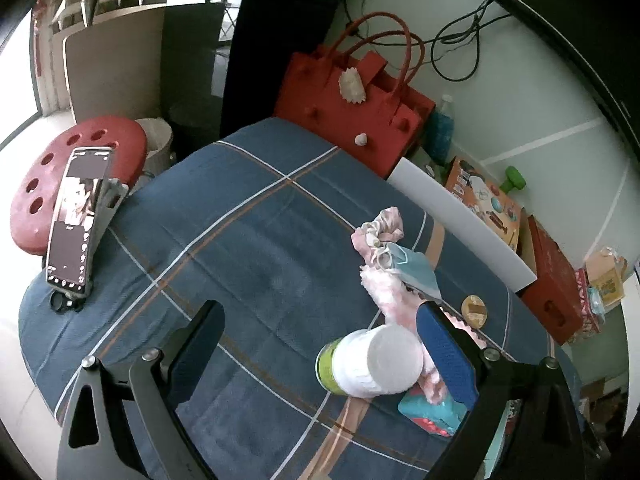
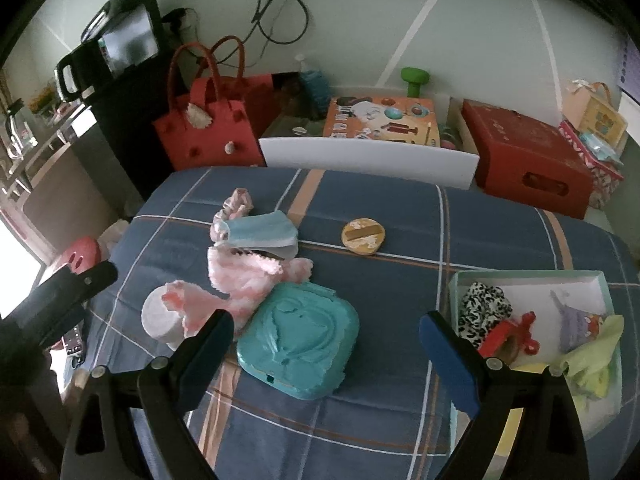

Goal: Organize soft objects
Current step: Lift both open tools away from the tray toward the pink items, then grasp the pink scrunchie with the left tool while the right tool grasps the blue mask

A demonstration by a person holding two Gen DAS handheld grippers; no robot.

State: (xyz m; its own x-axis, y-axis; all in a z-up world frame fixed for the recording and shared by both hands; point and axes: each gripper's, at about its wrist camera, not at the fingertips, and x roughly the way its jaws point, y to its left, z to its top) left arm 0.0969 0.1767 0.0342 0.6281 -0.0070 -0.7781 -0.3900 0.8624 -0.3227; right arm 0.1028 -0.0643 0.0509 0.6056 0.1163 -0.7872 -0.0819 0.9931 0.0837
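With both jaws wide open and empty, the right gripper [image 2: 326, 354] should go over the hard teal plastic case [image 2: 298, 342], pinch the fluffy pink cloth [image 2: 256, 276] mid-table gently, then carry it to the white box [image 2: 528, 276] by the right edge, while the left gripper [image 1: 320, 352] waits.

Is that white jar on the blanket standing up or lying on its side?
Standing upright. The right wrist view shows the white jar with its round lid facing up, pink fluffy cloth draped against it.
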